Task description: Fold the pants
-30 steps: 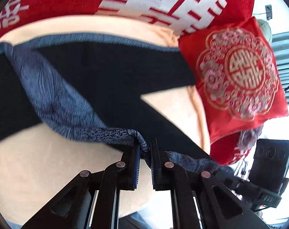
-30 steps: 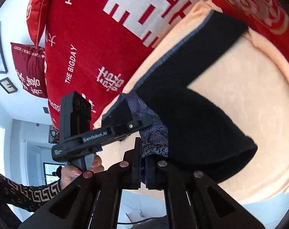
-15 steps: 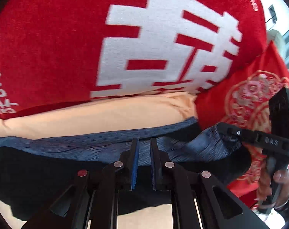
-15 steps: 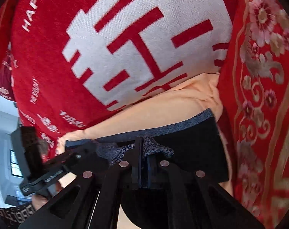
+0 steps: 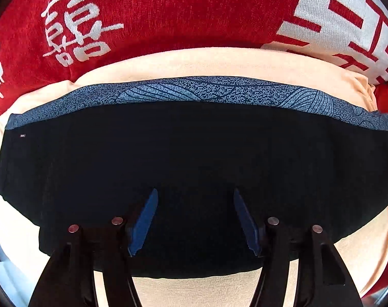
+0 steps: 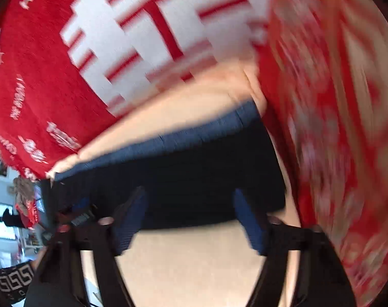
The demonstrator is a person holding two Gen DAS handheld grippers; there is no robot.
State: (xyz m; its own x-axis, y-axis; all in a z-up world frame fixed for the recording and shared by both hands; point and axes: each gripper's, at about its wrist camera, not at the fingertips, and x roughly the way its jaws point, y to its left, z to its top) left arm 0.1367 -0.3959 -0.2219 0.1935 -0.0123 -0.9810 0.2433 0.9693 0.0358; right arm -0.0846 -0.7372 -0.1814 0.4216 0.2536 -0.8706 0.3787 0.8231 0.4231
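My left gripper (image 5: 195,217) and right gripper (image 6: 190,220) are opening their fingers, nothing clamped between them, to leave the folded black pants with the blue patterned waistband (image 5: 194,168) flat on the peach cushion (image 5: 214,62).

Peach-coloured cushion (image 5: 219,61) carries the load. Dark pants (image 5: 194,158) lie flat on it, folded, directly beneath and ahead of the tool; blue patterned waistband (image 5: 206,90) along far edge. Bare cushion (image 6: 188,261) shows under the tool's near side.
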